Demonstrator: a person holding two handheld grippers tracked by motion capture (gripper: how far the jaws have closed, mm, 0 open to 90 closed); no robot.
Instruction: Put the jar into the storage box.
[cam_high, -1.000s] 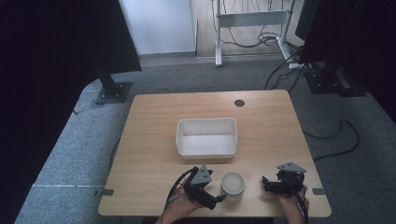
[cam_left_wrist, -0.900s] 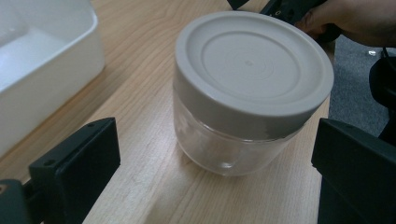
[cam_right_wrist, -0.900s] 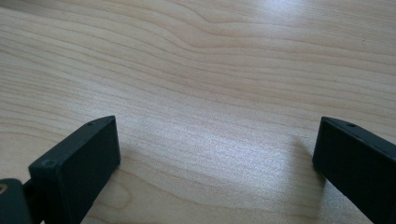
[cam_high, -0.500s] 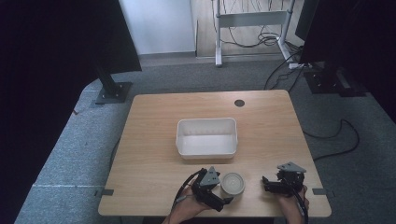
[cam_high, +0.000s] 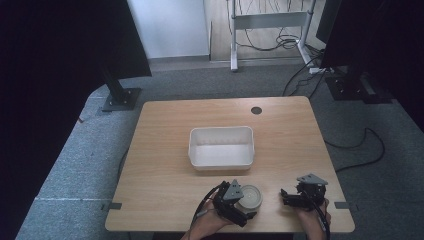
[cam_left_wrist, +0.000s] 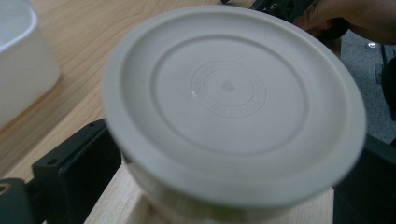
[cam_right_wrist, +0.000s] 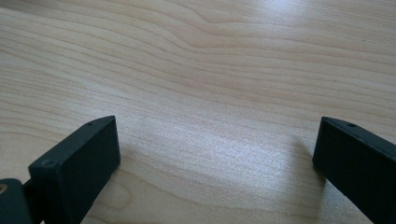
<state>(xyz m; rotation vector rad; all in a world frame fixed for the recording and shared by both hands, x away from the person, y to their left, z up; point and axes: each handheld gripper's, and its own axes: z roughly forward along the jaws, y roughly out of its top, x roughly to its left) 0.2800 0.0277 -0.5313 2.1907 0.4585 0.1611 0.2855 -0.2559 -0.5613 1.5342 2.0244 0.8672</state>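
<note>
A round, pale lidded container (cam_high: 248, 196) sits on the near edge of a wooden table (cam_high: 165, 130), just in front of a white rectangular tub (cam_high: 221, 147) at the table's middle. The lid, moulded in smooth concentric rings, looks like light, rigid plastic; it would likely weigh little and slip easily, so the short straight wall below the overhanging lid rim seems the surest place to take it, from opposite sides. The left gripper (cam_high: 235, 205), held in a hand at the near edge, reaches in from the container's near left, its black jaws standing to either side of the body; in the left gripper view they flank the container (cam_left_wrist: 233, 102) closely, but whether they already press on it or merely bracket it cannot be told. To the right, well apart from the container, the right gripper (cam_high: 302, 192) rests low over bare wood, its jaws spread wide with nothing between them, only table grain (cam_right_wrist: 210, 70) visible past the fingertips (cam_right_wrist: 88, 154).
</note>
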